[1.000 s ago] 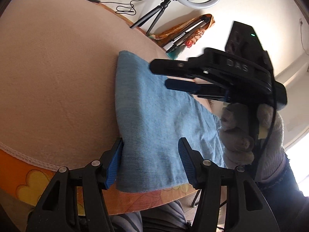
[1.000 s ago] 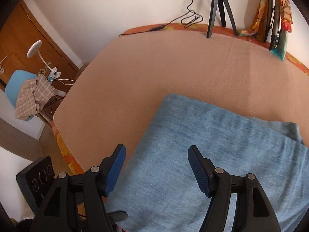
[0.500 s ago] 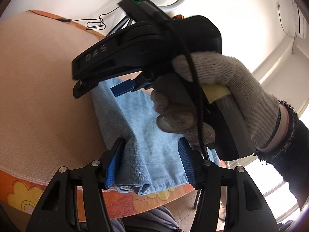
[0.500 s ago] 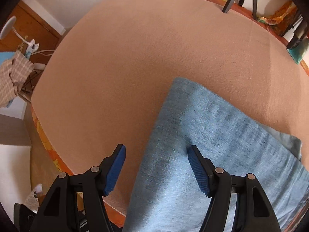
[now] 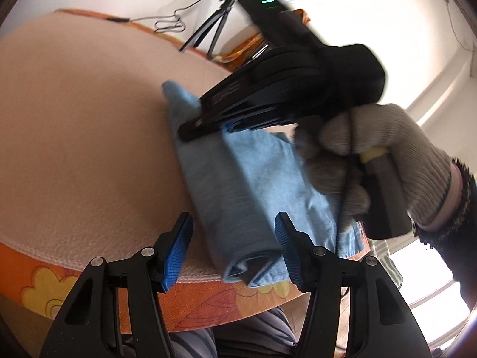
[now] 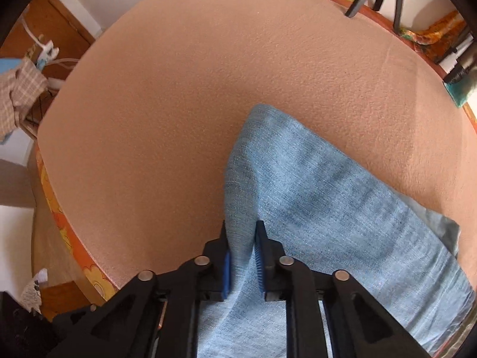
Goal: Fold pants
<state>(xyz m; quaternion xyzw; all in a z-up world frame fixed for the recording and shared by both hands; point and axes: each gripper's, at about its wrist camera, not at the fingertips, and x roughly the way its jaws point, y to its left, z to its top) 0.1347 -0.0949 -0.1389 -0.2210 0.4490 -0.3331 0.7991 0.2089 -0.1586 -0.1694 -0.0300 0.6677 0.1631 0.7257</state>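
Light blue denim pants (image 5: 235,191) lie folded on a peach-covered table (image 5: 83,137), with one end at the near edge. My left gripper (image 5: 234,252) is open, its blue pads on either side of that end. My right gripper (image 6: 242,264) is shut on a raised ridge of the pants (image 6: 313,197). In the left wrist view the right gripper (image 5: 208,125) is held by a gloved hand (image 5: 384,161) and comes in from the right over the pants' far part.
A ring light on a tripod (image 5: 214,29) and a cable (image 5: 167,24) stand at the table's far edge. An orange patterned cloth (image 5: 208,301) hangs at the near edge. A chair with checked fabric (image 6: 21,95) stands off to the left.
My right gripper has closed on the pants, pinching the cloth into a ridge. The pants have bunched narrower. My left gripper has stayed open at the near end.
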